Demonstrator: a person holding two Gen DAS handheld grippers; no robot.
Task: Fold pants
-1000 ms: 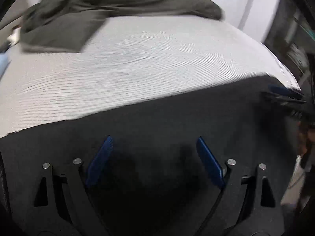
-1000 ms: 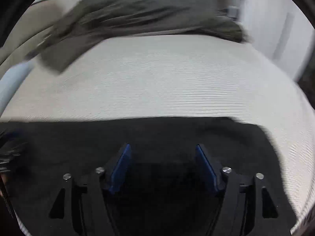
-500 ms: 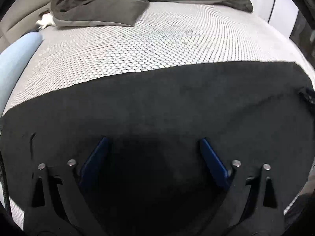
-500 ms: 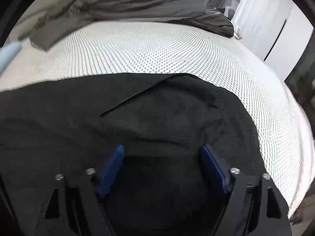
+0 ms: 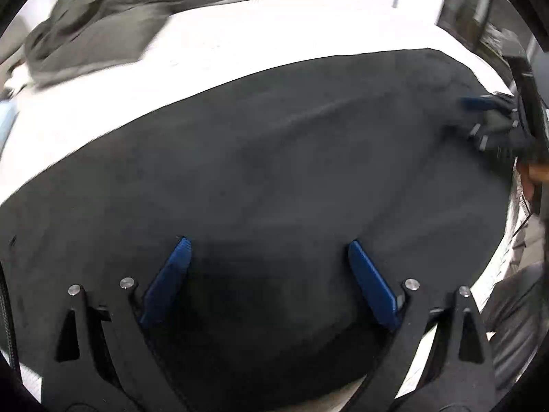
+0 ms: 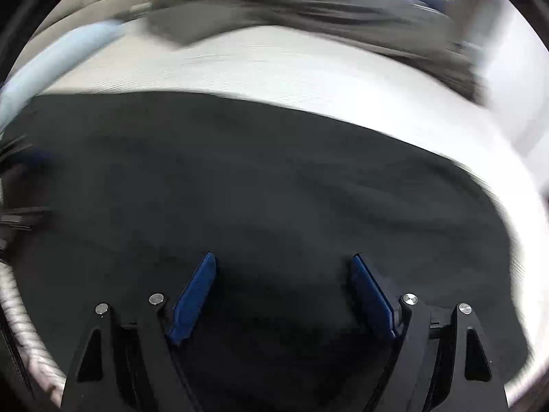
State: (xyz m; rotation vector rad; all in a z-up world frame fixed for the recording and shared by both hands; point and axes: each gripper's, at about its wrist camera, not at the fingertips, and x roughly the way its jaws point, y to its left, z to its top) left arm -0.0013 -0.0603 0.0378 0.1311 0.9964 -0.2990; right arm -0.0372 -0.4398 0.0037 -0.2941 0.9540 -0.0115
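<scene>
**Black pants spread flat on white bed**

The black pants [image 5: 274, 158], matte and soft, lie across the white textured mattress [image 5: 240, 44], with crumpled grey bedding [image 5: 137, 7] beyond them. Above the pants, the left gripper [image 5: 267, 267] and the right gripper [image 6: 283, 288] hover, jaws opening wide with nothing clamped between them.

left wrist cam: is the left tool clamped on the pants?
No. The left tool stands wide, opening, blue pads clear of the black pants lying under them.
</scene>
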